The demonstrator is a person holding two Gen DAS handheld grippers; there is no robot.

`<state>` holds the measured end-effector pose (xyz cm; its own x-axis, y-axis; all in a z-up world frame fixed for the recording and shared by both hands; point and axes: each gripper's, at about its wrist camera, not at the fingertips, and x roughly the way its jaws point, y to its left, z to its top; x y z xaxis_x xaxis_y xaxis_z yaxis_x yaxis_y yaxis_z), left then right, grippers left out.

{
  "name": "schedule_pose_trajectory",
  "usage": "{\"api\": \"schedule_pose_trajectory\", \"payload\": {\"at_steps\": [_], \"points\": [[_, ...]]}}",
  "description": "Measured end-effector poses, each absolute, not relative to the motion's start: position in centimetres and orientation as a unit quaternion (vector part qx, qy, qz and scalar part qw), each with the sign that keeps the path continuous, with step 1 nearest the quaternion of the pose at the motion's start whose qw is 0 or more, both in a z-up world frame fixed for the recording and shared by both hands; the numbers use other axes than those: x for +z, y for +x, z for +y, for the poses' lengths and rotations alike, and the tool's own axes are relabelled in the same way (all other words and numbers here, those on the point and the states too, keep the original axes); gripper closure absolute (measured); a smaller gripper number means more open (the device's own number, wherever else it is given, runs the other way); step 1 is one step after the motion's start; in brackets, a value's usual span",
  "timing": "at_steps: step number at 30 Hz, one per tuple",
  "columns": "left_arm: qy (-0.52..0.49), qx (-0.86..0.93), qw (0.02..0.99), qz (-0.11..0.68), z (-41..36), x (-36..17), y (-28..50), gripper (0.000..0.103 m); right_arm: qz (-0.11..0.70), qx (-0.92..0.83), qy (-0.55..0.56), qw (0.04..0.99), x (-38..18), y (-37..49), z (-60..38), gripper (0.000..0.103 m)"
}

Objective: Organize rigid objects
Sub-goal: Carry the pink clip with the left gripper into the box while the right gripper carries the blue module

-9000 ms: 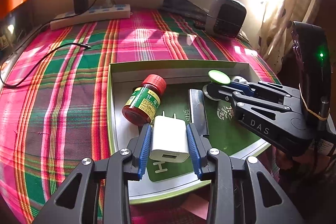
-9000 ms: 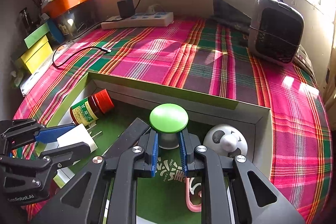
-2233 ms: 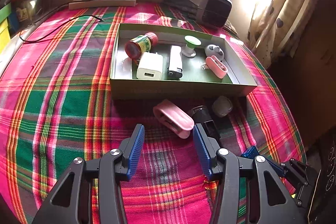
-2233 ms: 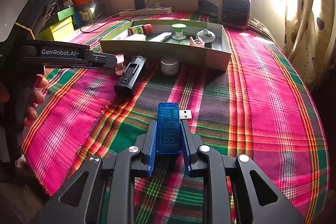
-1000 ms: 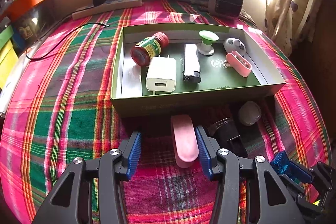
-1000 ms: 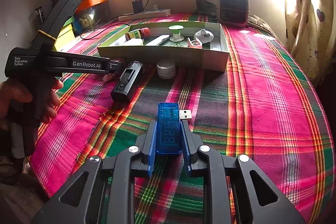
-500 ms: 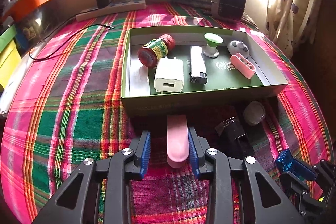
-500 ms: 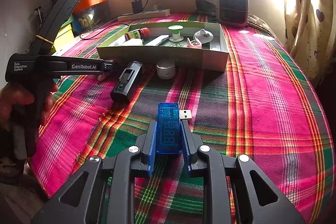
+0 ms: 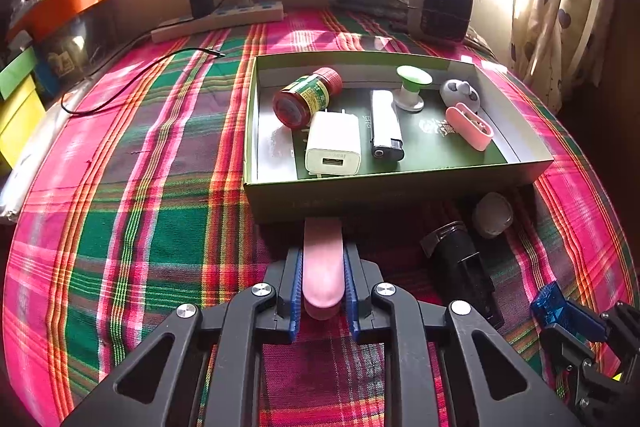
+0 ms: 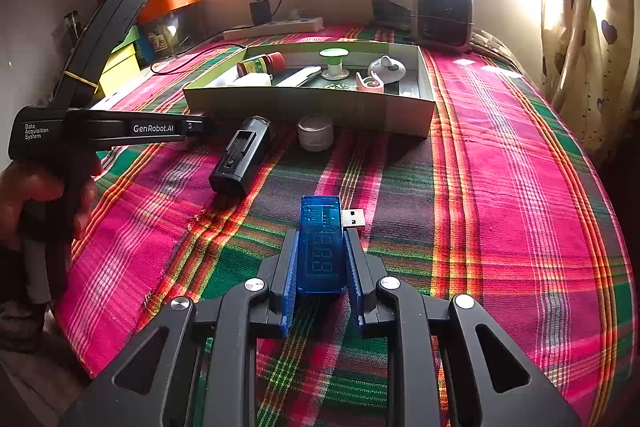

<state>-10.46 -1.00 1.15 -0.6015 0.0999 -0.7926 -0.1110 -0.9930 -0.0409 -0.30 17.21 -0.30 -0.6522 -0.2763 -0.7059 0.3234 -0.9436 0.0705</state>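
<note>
Both grippers are loaded: left gripper (image 9: 322, 291) just closed, pinching the light, stiff, smooth-looking pink case (image 9: 322, 267) mid-body, while right gripper (image 10: 321, 269) squeezes the blue USB tester (image 10: 321, 247) by its flat sides.

The left gripper (image 9: 323, 291), whose jaws stand wide apart around the pink case (image 9: 323, 263) a second earlier, has just been closing, and its blue pads (image 9: 297, 291) now press both long sides of that case on the plaid cloth (image 9: 140, 207) just in front of the green box (image 9: 400, 187). Two seconds earlier the case lies slantwise ahead of the open jaws; now it lies lengthwise between them, pointing at the box wall. Nine seconds earlier this gripper holds the white charger (image 9: 334, 143) inside the box and the right gripper (image 10: 322, 267) holds the green-topped knob (image 10: 335, 61) there; now both things lie loose in the box and the right gripper clamps the blue USB meter (image 10: 322, 247) out on the cloth.
</note>
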Motion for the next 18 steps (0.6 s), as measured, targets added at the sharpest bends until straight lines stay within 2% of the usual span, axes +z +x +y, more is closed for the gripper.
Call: {"api": "schedule_pose_trajectory", "payload": {"at_steps": [18], "points": [[-0.440,0.896,0.065,0.006,-1.00,1.62,-10.18,0.086,0.029,-0.907,0.387,0.164,-0.16,-0.54,17.18,0.080]]}}
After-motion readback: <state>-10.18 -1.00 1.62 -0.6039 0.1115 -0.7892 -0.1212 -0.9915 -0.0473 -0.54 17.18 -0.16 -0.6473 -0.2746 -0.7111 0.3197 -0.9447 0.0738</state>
